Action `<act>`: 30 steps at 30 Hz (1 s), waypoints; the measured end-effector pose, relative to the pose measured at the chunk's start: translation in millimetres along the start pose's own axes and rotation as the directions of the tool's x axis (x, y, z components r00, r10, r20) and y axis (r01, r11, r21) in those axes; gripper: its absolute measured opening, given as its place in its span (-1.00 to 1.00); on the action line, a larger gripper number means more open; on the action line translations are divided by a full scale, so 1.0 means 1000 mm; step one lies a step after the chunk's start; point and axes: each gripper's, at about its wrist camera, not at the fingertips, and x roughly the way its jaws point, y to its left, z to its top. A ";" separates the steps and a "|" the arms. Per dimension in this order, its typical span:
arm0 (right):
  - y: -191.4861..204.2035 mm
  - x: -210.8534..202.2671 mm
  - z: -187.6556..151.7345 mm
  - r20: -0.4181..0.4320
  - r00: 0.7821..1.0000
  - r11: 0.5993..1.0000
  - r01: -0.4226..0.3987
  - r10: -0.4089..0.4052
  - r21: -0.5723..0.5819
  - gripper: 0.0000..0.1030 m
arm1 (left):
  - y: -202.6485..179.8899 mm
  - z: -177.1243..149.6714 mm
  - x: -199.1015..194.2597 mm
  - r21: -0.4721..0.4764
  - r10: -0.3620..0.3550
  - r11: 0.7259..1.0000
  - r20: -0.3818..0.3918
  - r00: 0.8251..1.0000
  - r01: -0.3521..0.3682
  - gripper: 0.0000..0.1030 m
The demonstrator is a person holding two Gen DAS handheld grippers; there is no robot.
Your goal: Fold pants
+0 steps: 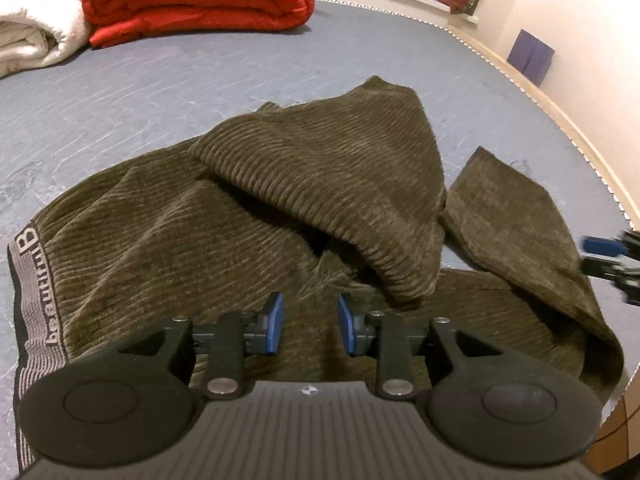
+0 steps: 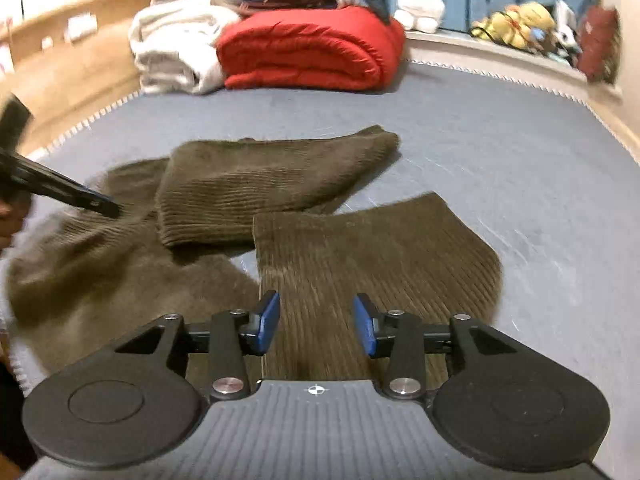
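Note:
Olive-brown corduroy pants (image 1: 168, 240) lie crumpled on the grey-blue bed sheet (image 1: 120, 100). Their black and grey lettered waistband (image 1: 30, 280) runs along the left. One leg (image 1: 340, 168) is doubled back over the seat, and the other leg (image 1: 516, 224) lies toward the right. My left gripper (image 1: 311, 324) hovers over the middle of the pants, open, with nothing between its blue pads. My right gripper (image 2: 317, 324) is open just above the near leg (image 2: 372, 252), also empty. The right gripper's tip (image 1: 612, 256) shows blurred at the left wrist view's right edge. The left gripper (image 2: 60, 192) reaches in from the left of the right wrist view.
A folded red quilt (image 2: 308, 52) and white blankets (image 2: 176, 48) are stacked at the head of the bed. Plush toys (image 2: 520, 24) line the far ledge. A wooden bed frame (image 2: 72, 76) and wall border the mattress; a purple box (image 1: 530, 56) stands against the wall.

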 end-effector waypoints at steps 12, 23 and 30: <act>0.064 0.117 0.009 -0.185 0.977 0.967 0.059 -0.107 -0.250 -0.87 | 0.002 0.006 0.000 -0.022 0.002 1.000 0.002 1.000 -0.002 -0.36; -0.100 -0.081 -0.035 0.089 0.928 0.870 0.302 -0.362 0.390 -0.88 | -0.018 0.005 0.001 0.032 -0.054 0.998 0.006 0.998 0.054 -0.36; -0.198 -0.154 -0.199 -0.478 0.729 0.270 0.648 -0.490 0.712 -1.00 | -0.028 0.001 0.008 0.073 -0.054 0.996 -0.015 0.998 0.055 -0.36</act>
